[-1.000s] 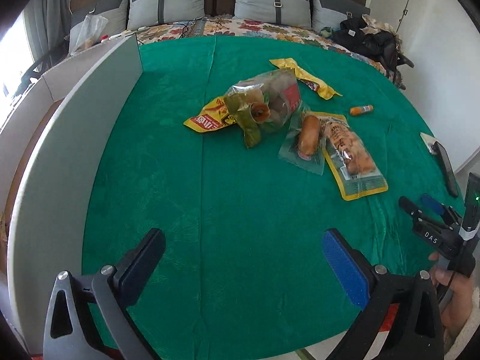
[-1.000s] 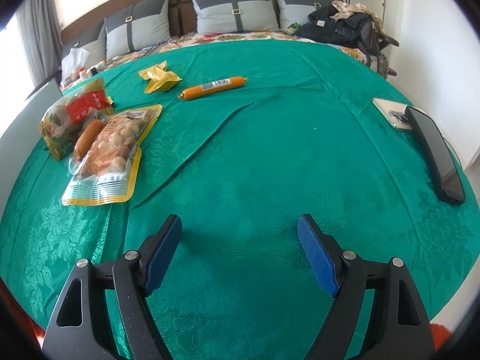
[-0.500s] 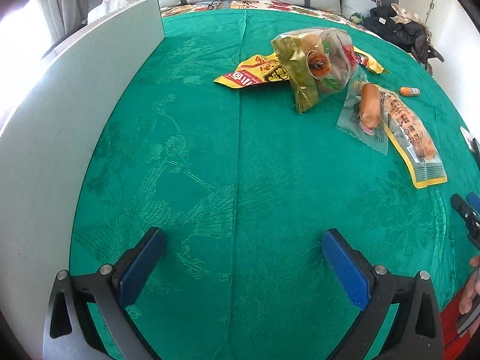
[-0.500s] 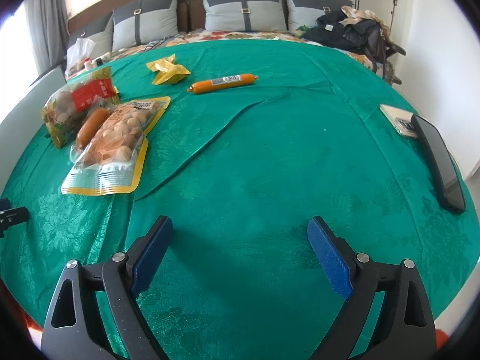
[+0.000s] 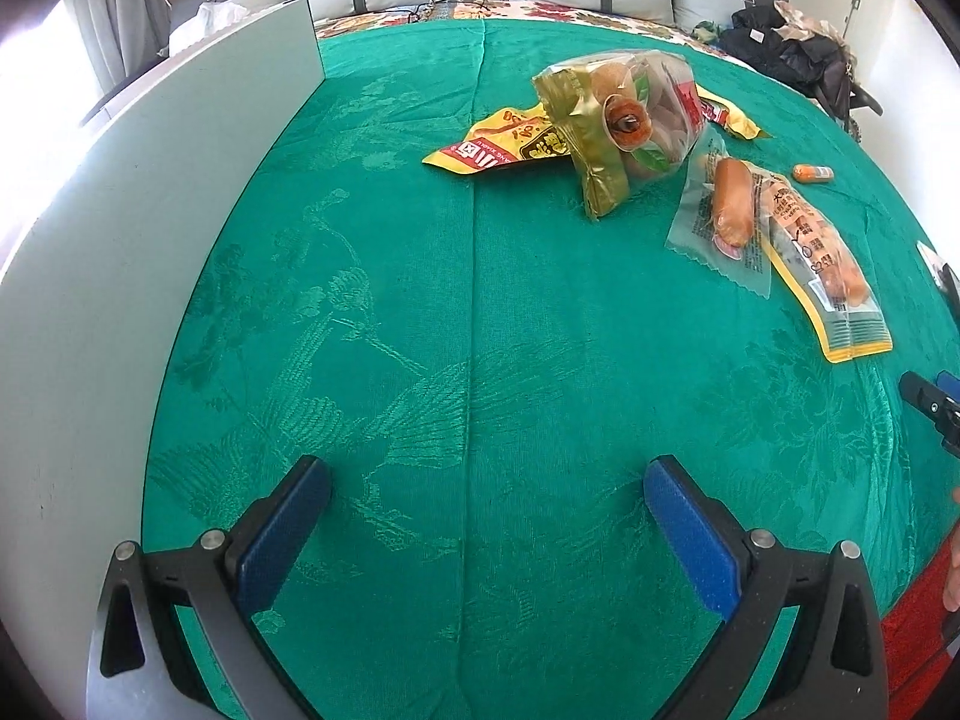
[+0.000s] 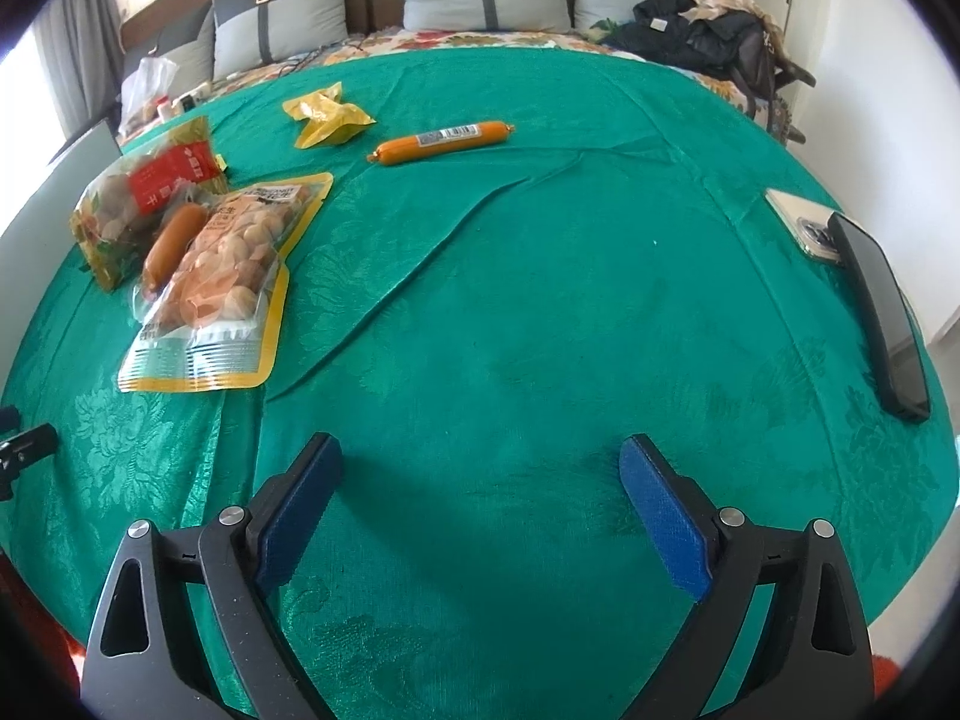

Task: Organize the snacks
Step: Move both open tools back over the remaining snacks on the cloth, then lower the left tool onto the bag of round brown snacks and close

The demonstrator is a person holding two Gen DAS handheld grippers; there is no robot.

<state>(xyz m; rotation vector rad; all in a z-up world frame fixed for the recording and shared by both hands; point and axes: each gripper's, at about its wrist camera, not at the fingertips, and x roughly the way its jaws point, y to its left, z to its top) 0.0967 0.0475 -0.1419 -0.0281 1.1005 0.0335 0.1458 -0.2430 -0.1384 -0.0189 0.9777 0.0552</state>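
Note:
Several snacks lie on a green cloth [image 5: 480, 330]. A green-and-clear bag [image 5: 624, 126] rests on a flat yellow packet [image 5: 498, 147]. Right of it lie a clear-wrapped sausage [image 5: 729, 207] and a yellow-edged pouch [image 5: 822, 264]. In the right wrist view the pouch [image 6: 228, 276] is at the left. An orange sausage stick [image 6: 444, 141] and a crumpled yellow wrapper [image 6: 327, 114] lie farther back. My left gripper [image 5: 486, 504] is open over bare cloth. My right gripper [image 6: 480, 480] has its jaws opening, with nothing between them, well short of the snacks.
A tall grey board [image 5: 150, 240] stands along the cloth's left side. A phone [image 6: 807, 222] and a long black device [image 6: 882, 312] lie at the right edge. Pillows and a dark heap of clothes [image 6: 708, 42] are behind. A hand [image 5: 951, 570] shows at the right.
My left gripper sank toward the cloth and tipped downward, then held still. The right gripper's jaws spread wider. No snack has moved.

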